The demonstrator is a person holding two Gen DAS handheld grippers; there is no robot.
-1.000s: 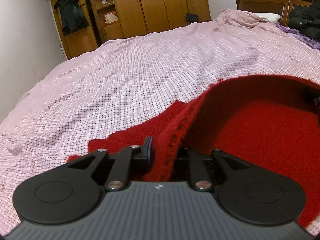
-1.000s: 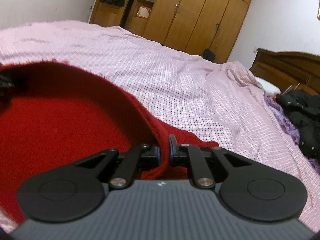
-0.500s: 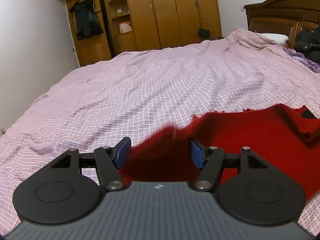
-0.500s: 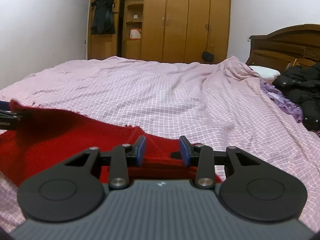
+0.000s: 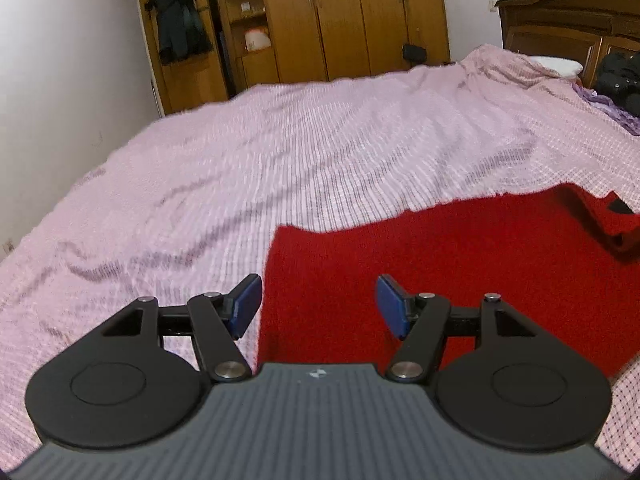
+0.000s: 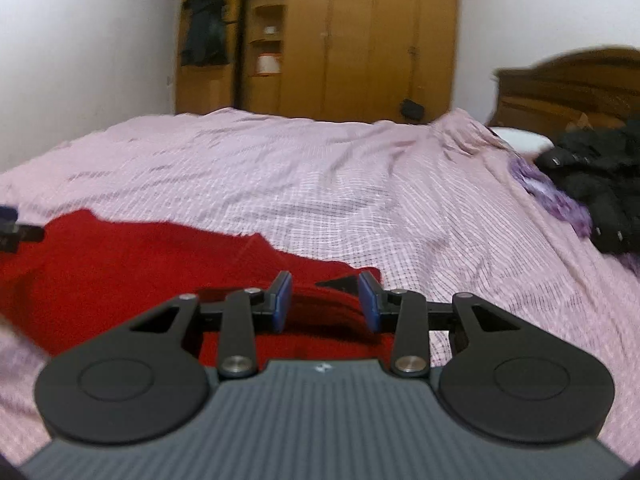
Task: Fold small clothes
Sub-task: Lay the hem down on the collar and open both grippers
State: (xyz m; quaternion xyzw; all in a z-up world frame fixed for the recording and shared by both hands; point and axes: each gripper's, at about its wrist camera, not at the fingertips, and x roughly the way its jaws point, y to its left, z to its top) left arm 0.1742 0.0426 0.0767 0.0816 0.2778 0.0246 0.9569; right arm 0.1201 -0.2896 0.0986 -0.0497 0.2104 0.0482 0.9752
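A red knitted garment (image 5: pixel 460 264) lies flat on the pink checked bedspread (image 5: pixel 280 168). My left gripper (image 5: pixel 318 304) hovers open over its left edge, the blue pads apart with nothing between them. In the right wrist view the same red garment (image 6: pixel 132 264) spreads to the left, with a folded thicker part under my right gripper (image 6: pixel 325 300). That gripper stands open above the cloth, its pads not pressing on it. The other gripper's tip shows at the far left edge of the right wrist view.
A wooden wardrobe (image 5: pixel 344 20) stands beyond the bed, with a dark coat (image 5: pixel 178 26) hanging on it. A wooden headboard (image 6: pixel 568 88), a white pillow and a black jacket (image 6: pixel 600 184) over purple cloth lie at the right.
Both grippers let go of the red garment's raised edge and opened. The garment dropped flat onto the bed, and both grippers drew back and rose a little.
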